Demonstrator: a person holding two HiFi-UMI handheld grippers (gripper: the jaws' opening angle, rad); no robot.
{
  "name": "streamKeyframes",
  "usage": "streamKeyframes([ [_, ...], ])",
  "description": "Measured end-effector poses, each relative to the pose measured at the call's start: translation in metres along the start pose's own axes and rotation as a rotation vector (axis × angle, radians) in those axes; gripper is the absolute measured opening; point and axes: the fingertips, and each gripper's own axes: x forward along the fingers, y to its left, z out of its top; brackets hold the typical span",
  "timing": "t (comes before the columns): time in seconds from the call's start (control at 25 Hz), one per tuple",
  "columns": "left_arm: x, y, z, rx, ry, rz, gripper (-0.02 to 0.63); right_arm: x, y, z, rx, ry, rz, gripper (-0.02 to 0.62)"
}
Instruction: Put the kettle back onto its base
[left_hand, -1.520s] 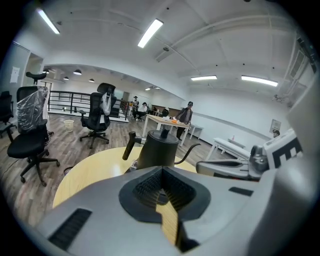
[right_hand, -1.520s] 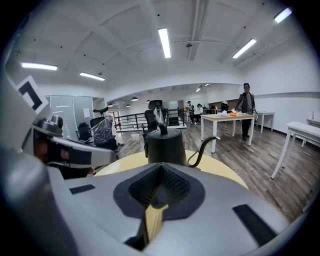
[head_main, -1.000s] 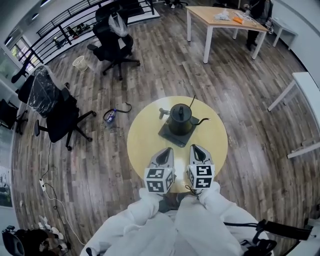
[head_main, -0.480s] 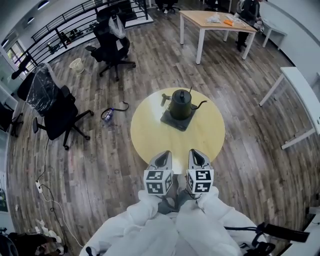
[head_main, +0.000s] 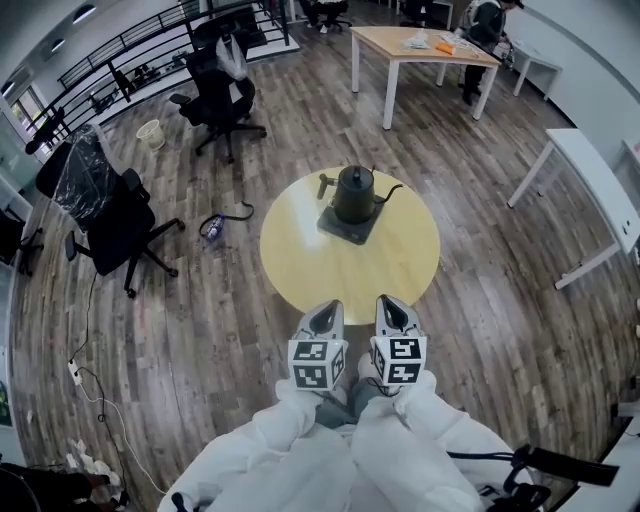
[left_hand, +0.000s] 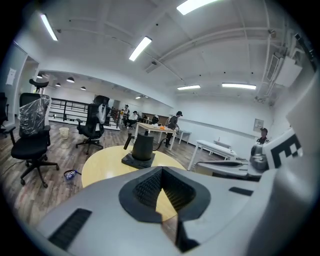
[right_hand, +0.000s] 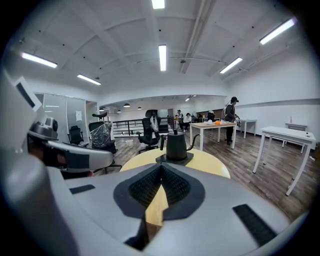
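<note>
Nearest us, at the bottom centre of the head view, both tools sit side by side close to our body. The left claw (head_main: 326, 310) is pressed together with nothing in it, and the right claw (head_main: 391, 305) matches it, its ribbed pads meeting at the tips on empty air.

Beyond them lies wood floor, then the near rim of the round yellow tabletop (head_main: 300, 262). The claws are short of that rim, not over it.

The kettle (head_main: 353, 194) stands upright on its dark square base (head_main: 334, 226), on the far half of the tabletop, straight up-frame from the gap between the claws. We judge neither hand nearer. Its long axis runs across the frame, with the handle (head_main: 323, 184) at left and the spout (head_main: 392, 189) at right.

The head view shows this layout from above. Only the gripper views show the side profile: the kettle's bottom looks flush on the base, so we judge the task already done.
</note>
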Motion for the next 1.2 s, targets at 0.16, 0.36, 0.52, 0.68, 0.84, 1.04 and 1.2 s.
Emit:
streamKeyframes([
  [0.16, -0.003, -0.007, 0.003, -0.001, -0.018, 0.016, 0.001, -0.01, -0.001, 0.005, -0.009, -0.021, 0.017, 0.012],
  [0.36, 0.002, -0.019, 0.008, -0.009, -0.022, 0.046, 0.001, -0.016, -0.016, 0.012, 0.011, -0.039, 0.029, 0.012],
  [0.52, 0.007, -0.027, 0.012, 0.013, -0.028, 0.048, 0.001, -0.013, -0.023, 0.015, 0.012, -0.039, 0.033, 0.012],
  [0.68, 0.01, -0.037, 0.016, 0.03, -0.03, 0.043, 0.001, -0.013, -0.027, 0.019, 0.023, -0.046, 0.05, 0.012],
  [0.84, 0.011, -0.039, 0.019, 0.038, -0.035, 0.046, 0.0, -0.01, -0.029, 0.026, 0.024, -0.056, 0.059, 0.012],
  [1.04, 0.016, -0.032, 0.022, 0.043, -0.042, 0.056, 0.0, -0.001, -0.026, 0.028, 0.023, -0.061, 0.066, 0.012],
  [1.2, 0.017, -0.03, 0.024, 0.044, -0.044, 0.057, 0.001, 0.001, -0.026, 0.03, 0.021, -0.063, 0.063, 0.012],
])
